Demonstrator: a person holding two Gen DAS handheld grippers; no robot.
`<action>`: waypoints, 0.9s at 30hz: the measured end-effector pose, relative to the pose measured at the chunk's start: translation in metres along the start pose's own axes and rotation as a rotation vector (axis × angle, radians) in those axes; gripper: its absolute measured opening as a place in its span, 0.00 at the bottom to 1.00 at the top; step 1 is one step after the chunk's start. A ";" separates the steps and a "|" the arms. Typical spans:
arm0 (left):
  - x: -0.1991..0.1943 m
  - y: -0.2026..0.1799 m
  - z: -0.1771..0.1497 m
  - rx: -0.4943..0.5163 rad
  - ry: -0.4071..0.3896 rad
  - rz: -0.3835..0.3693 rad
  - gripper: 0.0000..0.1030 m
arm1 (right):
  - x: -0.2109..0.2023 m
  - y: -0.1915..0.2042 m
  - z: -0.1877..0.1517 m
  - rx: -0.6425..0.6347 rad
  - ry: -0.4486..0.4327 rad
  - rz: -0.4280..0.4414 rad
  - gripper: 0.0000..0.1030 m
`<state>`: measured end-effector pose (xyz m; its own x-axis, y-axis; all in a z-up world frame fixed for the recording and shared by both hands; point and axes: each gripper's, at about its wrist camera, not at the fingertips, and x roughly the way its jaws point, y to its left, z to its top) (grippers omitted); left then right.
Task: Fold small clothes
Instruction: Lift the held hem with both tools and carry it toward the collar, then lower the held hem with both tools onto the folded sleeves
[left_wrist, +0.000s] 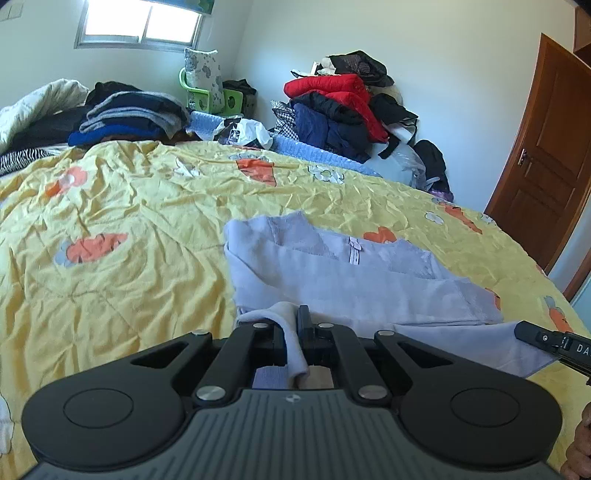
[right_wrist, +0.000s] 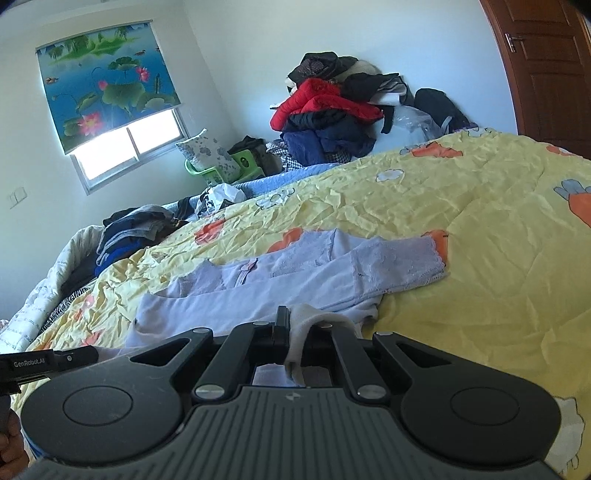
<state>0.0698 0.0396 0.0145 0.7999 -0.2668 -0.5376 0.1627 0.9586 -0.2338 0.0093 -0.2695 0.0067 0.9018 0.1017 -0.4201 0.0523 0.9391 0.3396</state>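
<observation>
- Lavender child's top spread on the yellow carrot-print quilt, near the bed's front edge, neckline with its small button placket turned toward the far side.
- Long axis across the bed, side to side; lace-trimmed sleeve stretched out to the right in the right wrist view.
- Left gripper clamped on the near hem, fabric bunched between closed fingers.
- Right gripper likewise pinched tight on a pale fold of the same hem.
- Heaped dark and red clothes against the far wall.
</observation>
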 end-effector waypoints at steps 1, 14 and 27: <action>0.001 -0.001 0.002 0.003 0.000 0.004 0.04 | 0.001 0.000 0.001 -0.002 -0.002 0.001 0.06; 0.016 -0.010 0.011 0.037 -0.003 0.035 0.04 | 0.011 0.001 0.005 -0.025 -0.013 -0.018 0.06; 0.026 -0.013 0.019 0.050 -0.003 0.036 0.04 | 0.021 -0.002 0.009 -0.019 -0.020 -0.028 0.06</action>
<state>0.0988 0.0226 0.0188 0.8073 -0.2318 -0.5428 0.1621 0.9714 -0.1737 0.0321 -0.2720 0.0052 0.9083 0.0690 -0.4127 0.0698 0.9475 0.3121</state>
